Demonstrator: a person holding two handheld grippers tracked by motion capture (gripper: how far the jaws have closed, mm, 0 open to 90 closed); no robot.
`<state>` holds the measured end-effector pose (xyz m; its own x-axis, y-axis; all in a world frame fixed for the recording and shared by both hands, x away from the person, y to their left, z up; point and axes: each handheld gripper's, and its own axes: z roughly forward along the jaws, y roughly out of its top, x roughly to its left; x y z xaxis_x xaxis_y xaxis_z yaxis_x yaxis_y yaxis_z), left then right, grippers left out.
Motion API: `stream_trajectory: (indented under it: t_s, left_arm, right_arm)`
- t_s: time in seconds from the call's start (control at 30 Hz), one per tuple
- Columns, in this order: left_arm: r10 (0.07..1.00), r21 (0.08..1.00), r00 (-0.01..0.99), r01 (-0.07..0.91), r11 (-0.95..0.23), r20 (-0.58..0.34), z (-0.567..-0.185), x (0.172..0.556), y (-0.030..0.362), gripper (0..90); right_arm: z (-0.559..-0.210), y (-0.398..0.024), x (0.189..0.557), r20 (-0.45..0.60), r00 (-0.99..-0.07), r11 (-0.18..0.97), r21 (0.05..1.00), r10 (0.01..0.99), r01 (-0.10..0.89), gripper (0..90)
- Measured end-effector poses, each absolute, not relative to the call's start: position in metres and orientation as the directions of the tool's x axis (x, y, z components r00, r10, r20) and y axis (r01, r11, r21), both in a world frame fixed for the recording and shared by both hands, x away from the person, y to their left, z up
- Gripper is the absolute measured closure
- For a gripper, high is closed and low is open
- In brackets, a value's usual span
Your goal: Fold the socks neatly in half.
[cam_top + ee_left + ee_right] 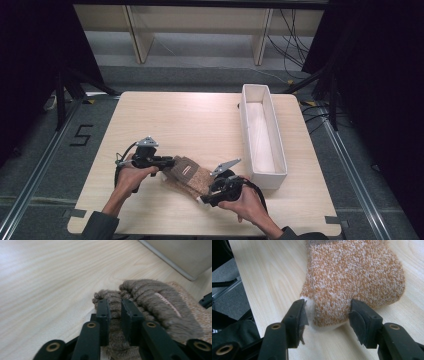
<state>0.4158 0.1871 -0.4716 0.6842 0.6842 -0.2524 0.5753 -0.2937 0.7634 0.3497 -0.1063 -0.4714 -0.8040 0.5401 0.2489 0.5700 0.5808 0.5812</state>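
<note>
Dark curtains are hanging on both sides and a pale wooden bench [200, 130] is sitting in the middle of the high view, with a long white tray [278, 150] lying along its right side, looking empty from up here. What's being worked on is a knitted sock [189, 175], lying flat on the bench in the lower middle of that frame, between the two hands and just left of the tray's near end. The left tongs [167, 161] are coming in from the left at the brown ribbed cuff [140, 293]; in the left gripper view the jaws are standing close together with a fold of that cuff pinched between them, so I'm reading that as a grip on the cuff end. The right tongs [209, 192] are sitting at the other end: in the right gripper view the orange-and-white speckled foot [354, 275] is running up the frame, and the pale toe [322, 321] is lying between the jaws, which are standing apart on either side of it, neither pad clearly pressing in, so I'm calling that open. My guess is that one end is being held and the other framed so the sock can be kept stretched, then folded or lifted over to the tray.
</note>
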Motion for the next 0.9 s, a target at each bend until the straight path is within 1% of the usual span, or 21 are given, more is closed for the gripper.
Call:
stream_trajectory:
  t_s: [0.07, 0.13, 0.27, 0.33, 0.43, 0.67, 0.77, 0.83, 0.87, 0.9]
  left_arm:
    - [0.676, 0.770, 0.689, 0.571, -0.286, -0.260, -0.468, 0.414, 0.192, 74.9]
    - [0.673, 0.777, 0.689, 0.568, -0.272, -0.268, -0.468, 0.413, 0.195, 77.0]
    - [0.668, 0.738, 0.700, 0.586, -0.335, -0.253, -0.484, 0.412, 0.193, 82.6]
    - [0.670, 0.731, 0.695, 0.595, -0.334, -0.259, -0.489, 0.413, 0.192, 83.7]
    - [0.672, 0.734, 0.698, 0.589, -0.340, -0.248, -0.488, 0.411, 0.192, 84.8]
    - [0.673, 0.733, 0.694, 0.593, -0.333, -0.257, -0.493, 0.408, 0.196, 85.1]
    - [0.686, 0.734, 0.686, 0.592, -0.333, -0.243, -0.493, 0.400, 0.198, 85.1]
    - [0.699, 0.734, 0.674, 0.596, -0.326, -0.237, -0.492, 0.392, 0.201, 85.1]
    - [0.700, 0.735, 0.676, 0.593, -0.330, -0.230, -0.492, 0.387, 0.202, 85.1]
    - [0.701, 0.731, 0.678, 0.590, -0.342, -0.219, -0.491, 0.382, 0.204, 85.1]
  right_arm:
    - [-0.470, -0.108, 0.349, 0.267, -0.796, 0.566, 0.584, 0.544, 0.582, 48.0]
    - [-0.467, -0.110, 0.349, 0.260, -0.798, 0.558, 0.598, 0.544, 0.575, 48.5]
    - [-0.463, -0.109, 0.347, 0.252, -0.803, 0.561, 0.604, 0.540, 0.566, 49.6]
    - [-0.465, -0.104, 0.345, 0.236, -0.814, 0.581, 0.598, 0.531, 0.553, 49.1]
    - [-0.468, -0.097, 0.344, 0.202, -0.822, 0.605, 0.588, 0.533, 0.536, 48.9]
    - [-0.475, -0.097, 0.348, 0.196, -0.820, 0.620, 0.568, 0.538, 0.542, 49.2]
    - [-0.474, -0.097, 0.352, 0.184, -0.830, 0.634, 0.566, 0.526, 0.527, 49.3]
    - [-0.475, -0.098, 0.356, 0.182, -0.829, 0.637, 0.560, 0.529, 0.529, 49.3]
    - [-0.475, -0.099, 0.358, 0.193, -0.818, 0.632, 0.547, 0.542, 0.549, 49.2]
    - [-0.475, -0.100, 0.363, 0.188, -0.821, 0.634, 0.551, 0.539, 0.542, 49.1]
